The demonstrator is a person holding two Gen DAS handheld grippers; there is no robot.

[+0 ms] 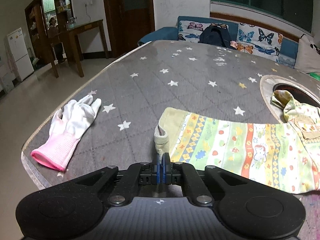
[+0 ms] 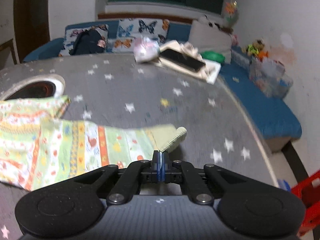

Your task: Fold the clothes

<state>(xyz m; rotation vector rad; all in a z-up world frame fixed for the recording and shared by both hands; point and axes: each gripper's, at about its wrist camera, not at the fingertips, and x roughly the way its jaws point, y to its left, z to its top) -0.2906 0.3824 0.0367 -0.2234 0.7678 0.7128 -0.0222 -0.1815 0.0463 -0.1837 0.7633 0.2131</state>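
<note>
Garment first: a small child's top [image 1: 240, 150], striped in pale green, yellow and orange with little printed animals, is stretched sideways across the grey, star-patterned table [image 1: 160, 76] in front of me. Its long axis runs left to right between my two hands — that is the relation the next move hangs on.

My left tool [image 1: 163, 160] is pressed together on a pale ribbed cuff [image 1: 161, 140], which stands up from the blue pads; from there the cloth runs away to the right. My right tool [image 2: 160, 158] is likewise pinched shut on the opposite cuff [image 2: 176, 137], and in that view the cloth trails off to the left. So each hand holds one sleeve end, and the body of the top lies between them, its far edge near a round opening in the table [image 1: 292, 92]. The right view is smeared by motion, so I judge rather than see that the pads truly bite the fabric there.

A white glove with a pink wrist [image 1: 70, 128] lies well to the left, clear of the work.

With neither hand nearer the middle, I expect the fold to need both sleeves carried inward along that same axis.
</note>
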